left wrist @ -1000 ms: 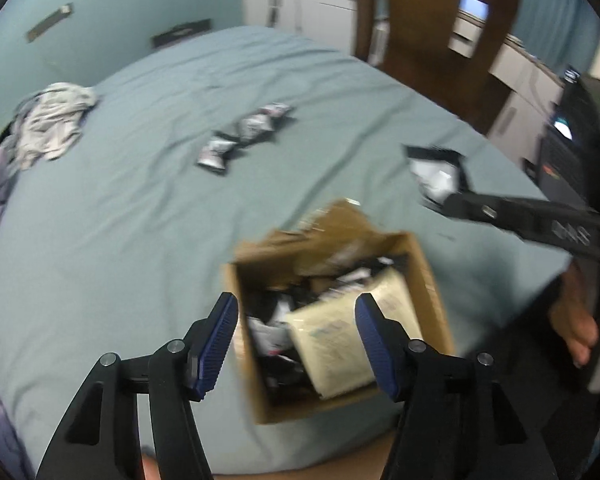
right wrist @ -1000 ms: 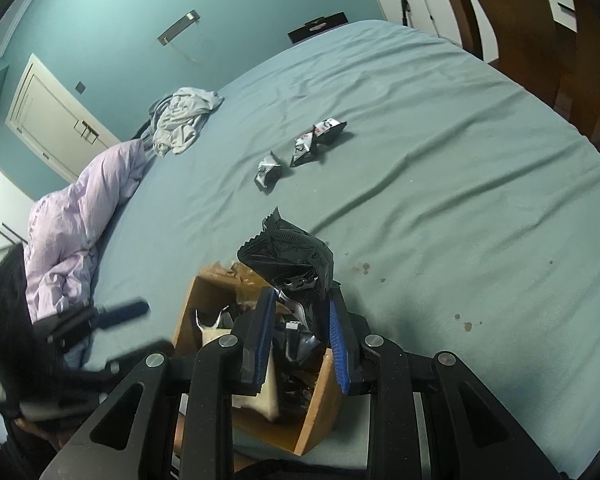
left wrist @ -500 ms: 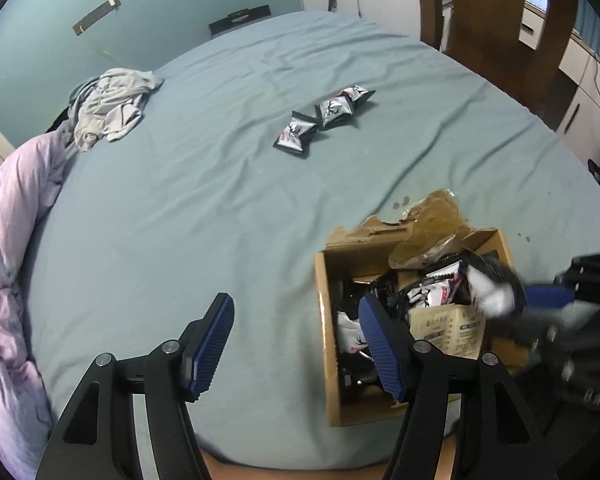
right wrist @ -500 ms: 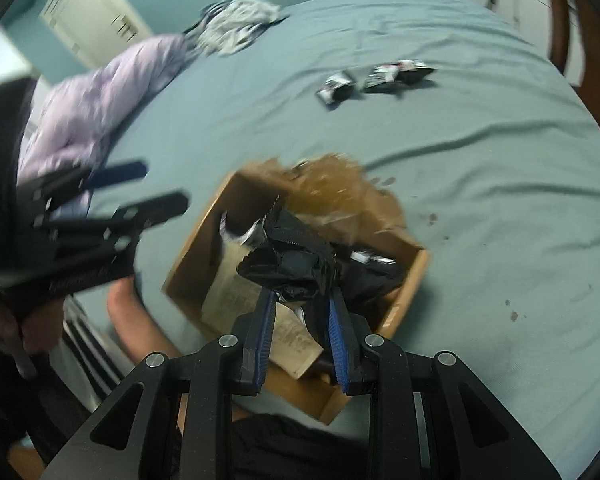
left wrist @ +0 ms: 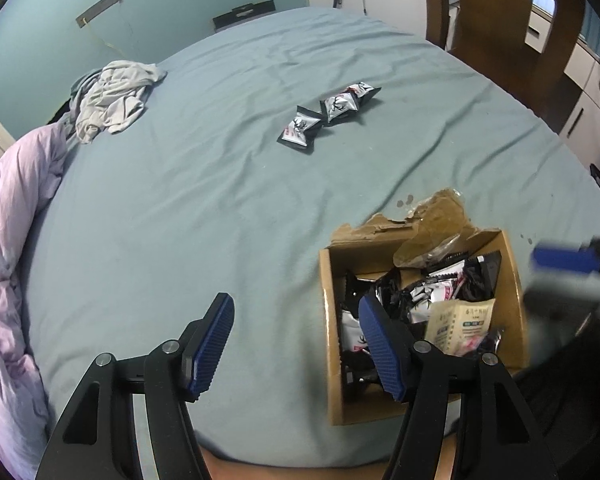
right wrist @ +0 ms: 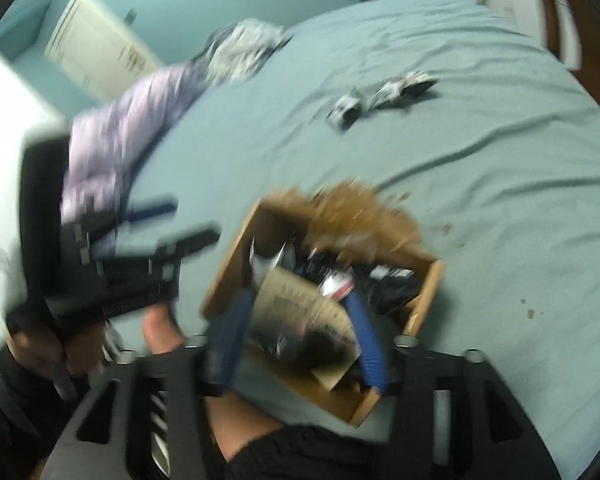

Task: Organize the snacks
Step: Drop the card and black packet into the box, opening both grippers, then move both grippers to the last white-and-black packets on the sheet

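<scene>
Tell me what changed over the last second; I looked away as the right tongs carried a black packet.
The right tongs brought the black snack packet over the cardboard box, and their jaws have just been opening, with nothing gripped now. The packet apparently dropped among the snacks inside. The left tongs stayed open and empty. The three packets on the bed did not move.

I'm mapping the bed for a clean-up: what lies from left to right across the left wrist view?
Lilac duvet → grey crumpled clothes → three loose snack packets → cardboard box of snacks.
</scene>
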The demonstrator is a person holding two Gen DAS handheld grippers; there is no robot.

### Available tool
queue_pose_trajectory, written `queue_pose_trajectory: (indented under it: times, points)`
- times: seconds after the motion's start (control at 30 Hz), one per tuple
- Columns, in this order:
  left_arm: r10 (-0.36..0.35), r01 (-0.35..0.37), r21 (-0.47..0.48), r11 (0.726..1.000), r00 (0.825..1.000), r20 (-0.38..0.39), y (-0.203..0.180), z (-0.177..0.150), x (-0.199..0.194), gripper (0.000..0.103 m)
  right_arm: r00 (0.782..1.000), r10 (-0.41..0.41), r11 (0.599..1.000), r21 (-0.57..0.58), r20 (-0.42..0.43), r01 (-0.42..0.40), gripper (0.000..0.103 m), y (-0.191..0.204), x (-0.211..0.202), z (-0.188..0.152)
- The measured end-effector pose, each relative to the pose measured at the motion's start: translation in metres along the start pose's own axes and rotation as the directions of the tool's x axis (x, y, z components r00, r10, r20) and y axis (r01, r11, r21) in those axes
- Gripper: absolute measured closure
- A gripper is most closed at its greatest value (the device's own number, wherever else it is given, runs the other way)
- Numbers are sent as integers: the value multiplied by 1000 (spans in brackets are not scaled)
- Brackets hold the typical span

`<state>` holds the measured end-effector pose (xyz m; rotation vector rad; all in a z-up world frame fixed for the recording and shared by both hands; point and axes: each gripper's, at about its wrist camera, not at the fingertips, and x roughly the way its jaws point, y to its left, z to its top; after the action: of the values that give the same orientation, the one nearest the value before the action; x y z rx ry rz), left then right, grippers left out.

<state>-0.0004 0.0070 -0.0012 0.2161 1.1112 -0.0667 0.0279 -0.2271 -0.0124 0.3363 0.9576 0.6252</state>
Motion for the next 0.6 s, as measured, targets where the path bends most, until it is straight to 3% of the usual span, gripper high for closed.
queue_pose_trajectory:
  times: [0.07, 0.2, 0.33, 0.6]
  points:
    - [1, -1, -2, 1000, 1000, -2, 1, 0, 0, 38, 997, -40, 996, 86, 62, 35, 30, -16, -11, 3]
    - [-13, 13, -10, 1000, 1000, -3, 1, 1, -1, 38, 990, -104, 978, 191, 99, 84, 30, -37, -20, 6]
    - [-29, 29, -8, 1000, 1000, -9, 1, 1, -1, 36, 983, -139, 969, 220, 124, 109, 30, -42, -25, 8]
    - [-47, 47, -5, 999, 999, -10, -3, 4, -1, 36, 981, -173, 962, 227, 89, 149, 30, -32, -23, 9]
